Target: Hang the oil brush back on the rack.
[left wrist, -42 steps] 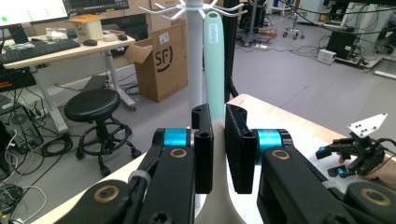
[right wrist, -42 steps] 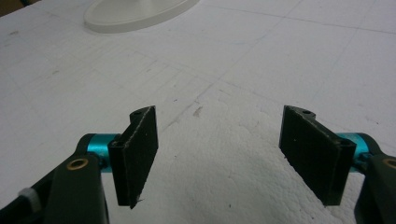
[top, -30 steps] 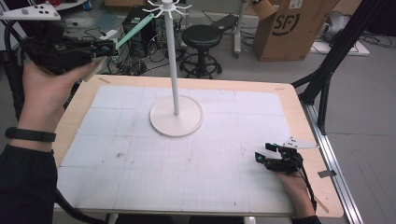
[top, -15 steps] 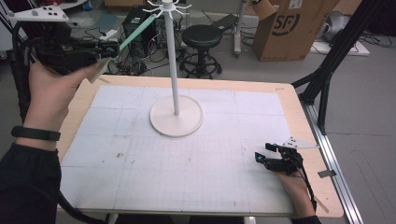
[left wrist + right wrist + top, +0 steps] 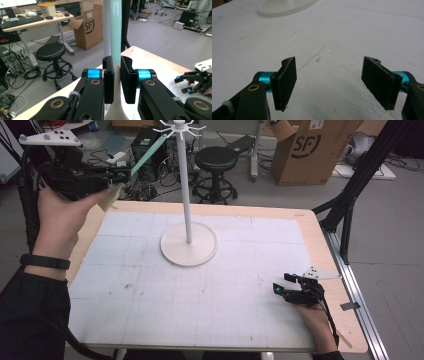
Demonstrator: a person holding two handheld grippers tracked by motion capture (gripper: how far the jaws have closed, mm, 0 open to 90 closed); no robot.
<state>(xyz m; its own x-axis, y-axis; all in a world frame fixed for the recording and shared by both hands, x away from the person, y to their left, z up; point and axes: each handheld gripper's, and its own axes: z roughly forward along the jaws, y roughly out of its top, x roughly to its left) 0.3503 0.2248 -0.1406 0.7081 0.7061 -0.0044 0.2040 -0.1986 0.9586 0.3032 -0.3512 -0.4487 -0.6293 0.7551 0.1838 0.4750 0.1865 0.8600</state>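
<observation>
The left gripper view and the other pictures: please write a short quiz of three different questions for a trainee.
1. True or false: the left tongs are shut on the mint-green strip.
2. Where do the right tongs rest? A) on the white stand B) on the table, near its right edge
3. Fill in: the right tongs are ____ (open/shut).

Key: 1 true; 2 B; 3 open.

Mint-green strip (image 5: 116, 30), white stand (image 5: 188, 244)

Stand (image 5: 188, 242): smooth matt white plastic. Strip (image 5: 115, 30): pale green, smooth, slight sheen. Mat (image 5: 150, 300), lower left of frame: matt white, rough foam-like grain; table (image 5: 320, 240) rim bare pale wood.
</observation>
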